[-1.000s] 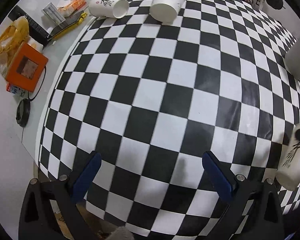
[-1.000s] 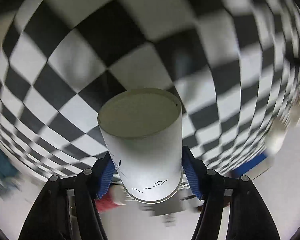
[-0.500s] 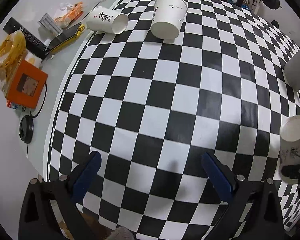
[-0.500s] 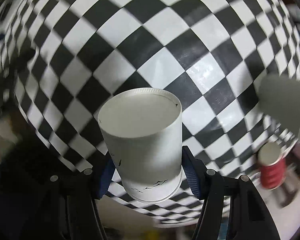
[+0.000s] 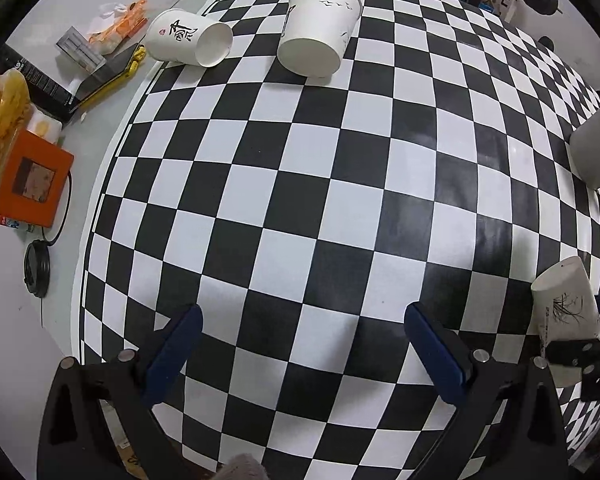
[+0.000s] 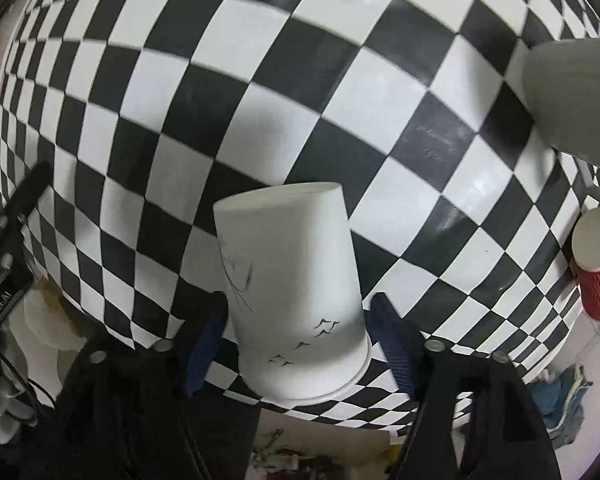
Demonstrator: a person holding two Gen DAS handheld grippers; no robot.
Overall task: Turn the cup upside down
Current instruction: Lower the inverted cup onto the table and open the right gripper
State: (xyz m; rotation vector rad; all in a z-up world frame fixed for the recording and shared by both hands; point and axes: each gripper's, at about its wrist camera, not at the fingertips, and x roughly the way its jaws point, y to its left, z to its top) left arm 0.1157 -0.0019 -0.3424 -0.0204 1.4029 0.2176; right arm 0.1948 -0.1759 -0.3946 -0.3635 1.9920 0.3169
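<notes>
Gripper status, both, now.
Left gripper: open, holding nothing.
Right gripper: fingers spread beside the upside-down white paper cup; grip on it cannot be told.

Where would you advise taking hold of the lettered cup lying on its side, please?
Grip the cup across the middle of its wall, coming down from above: it lies on its side, mouth pointing right, so its round sides are exposed.

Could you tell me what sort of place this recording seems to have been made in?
Probably an indoor data-collection or lab workspace rather than a kitchen: a table under a black-and-white checkered cloth, several scattered paper cups such as the one lying on its side, and clutter at the edge, including an orange box and cable.
</notes>
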